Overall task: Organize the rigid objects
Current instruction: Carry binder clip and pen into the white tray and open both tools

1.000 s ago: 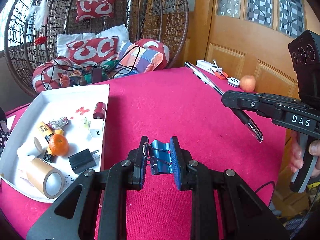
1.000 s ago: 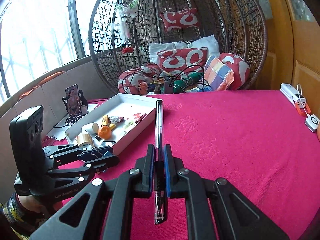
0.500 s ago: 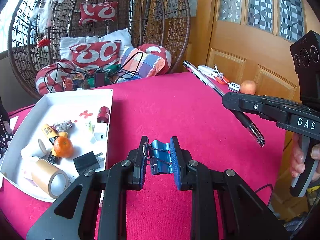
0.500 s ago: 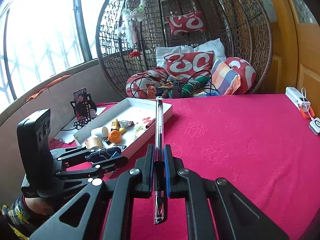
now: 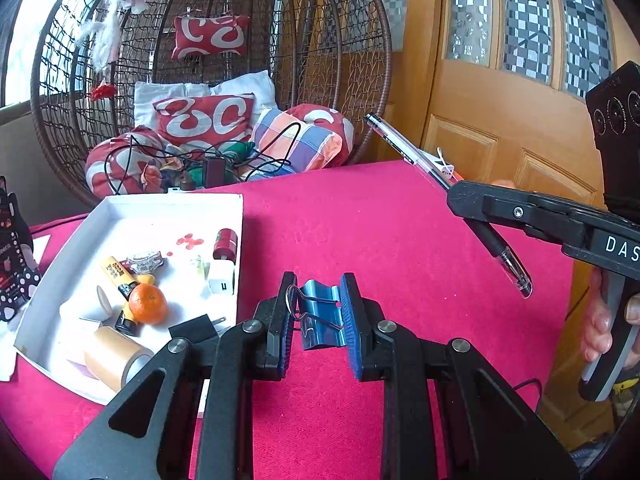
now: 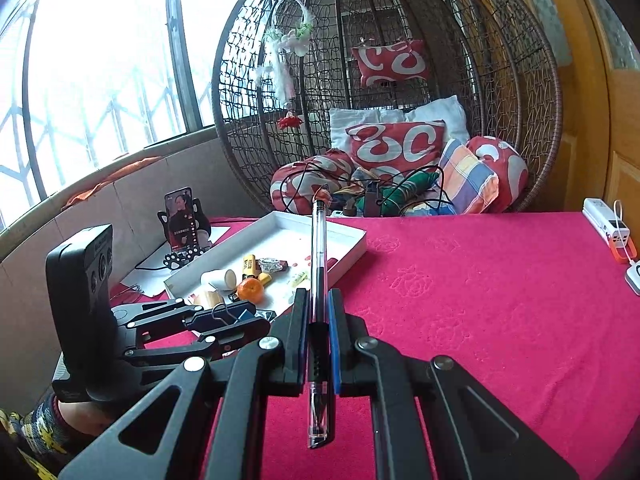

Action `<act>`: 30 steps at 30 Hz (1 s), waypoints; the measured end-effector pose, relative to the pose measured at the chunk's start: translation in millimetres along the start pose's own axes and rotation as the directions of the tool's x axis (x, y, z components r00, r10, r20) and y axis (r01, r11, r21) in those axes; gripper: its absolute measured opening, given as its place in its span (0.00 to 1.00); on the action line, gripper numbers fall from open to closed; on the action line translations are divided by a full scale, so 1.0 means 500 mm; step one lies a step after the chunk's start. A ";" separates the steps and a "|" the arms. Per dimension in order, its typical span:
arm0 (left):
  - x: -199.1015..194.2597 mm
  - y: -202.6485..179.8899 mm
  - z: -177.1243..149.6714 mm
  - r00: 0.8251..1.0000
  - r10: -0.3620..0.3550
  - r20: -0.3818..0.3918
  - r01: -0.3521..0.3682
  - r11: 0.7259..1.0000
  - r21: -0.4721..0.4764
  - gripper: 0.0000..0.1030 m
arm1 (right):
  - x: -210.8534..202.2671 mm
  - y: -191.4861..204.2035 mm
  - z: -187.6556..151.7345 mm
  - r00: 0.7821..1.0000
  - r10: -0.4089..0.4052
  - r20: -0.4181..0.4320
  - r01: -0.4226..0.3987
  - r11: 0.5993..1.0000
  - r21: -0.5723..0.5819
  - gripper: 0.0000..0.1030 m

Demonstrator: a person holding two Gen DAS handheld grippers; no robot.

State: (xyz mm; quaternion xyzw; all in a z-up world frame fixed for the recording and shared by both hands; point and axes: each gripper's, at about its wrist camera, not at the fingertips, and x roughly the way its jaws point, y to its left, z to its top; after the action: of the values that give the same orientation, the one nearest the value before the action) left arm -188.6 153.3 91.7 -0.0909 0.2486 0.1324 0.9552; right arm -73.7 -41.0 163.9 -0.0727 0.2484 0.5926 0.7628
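**Both grippers loaded above the red tablecloth**

The left gripper (image 5: 319,314) points forward and slightly downward over the red tablecloth (image 5: 360,232). Its jaws are closed on a blue binder clip (image 5: 320,314), with the clip's wire handle lying against the left pad. The clip is held clear of the cloth, just right of the white tray (image 5: 240,216).

The right gripper (image 6: 319,344) also tilts slightly downward, its jaws clamped on a clear ballpoint pen (image 6: 319,248). The pen lies lengthwise along the fingers: the tip end projects back toward the camera, the cap end extends forward over the tray's near corner. In the left wrist view, a hand (image 5: 600,320) grips the right gripper's handle at the right edge, and the pen slants up and away.

The tray holds a mandarin (image 5: 147,304), a roll of brown tape (image 5: 116,354), a black plug adapter (image 5: 194,328) and a white charger (image 5: 221,280), among other small items
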 end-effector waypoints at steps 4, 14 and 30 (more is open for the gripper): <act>-0.013 0.020 0.010 0.999 0.029 0.021 -0.028 0.999 -0.023 0.21 | 0.003 0.004 0.014 1.000 0.013 0.008 -0.013 1.000 -0.005 0.07; -0.050 0.089 0.027 0.992 0.103 0.068 -0.097 0.991 -0.093 0.21 | 0.011 0.032 0.044 0.999 0.044 0.030 -0.043 0.999 -0.032 0.07; -0.065 0.193 0.079 0.981 0.171 0.093 -0.155 0.976 -0.154 0.21 | 0.072 0.079 0.105 0.994 0.102 0.040 -0.098 0.991 -0.087 0.07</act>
State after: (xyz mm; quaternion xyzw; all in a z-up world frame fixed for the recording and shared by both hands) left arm -227.2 247.5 131.3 -0.1329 0.1939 0.2328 0.9437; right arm -89.2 22.8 200.1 -0.0794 0.2095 0.6416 0.7336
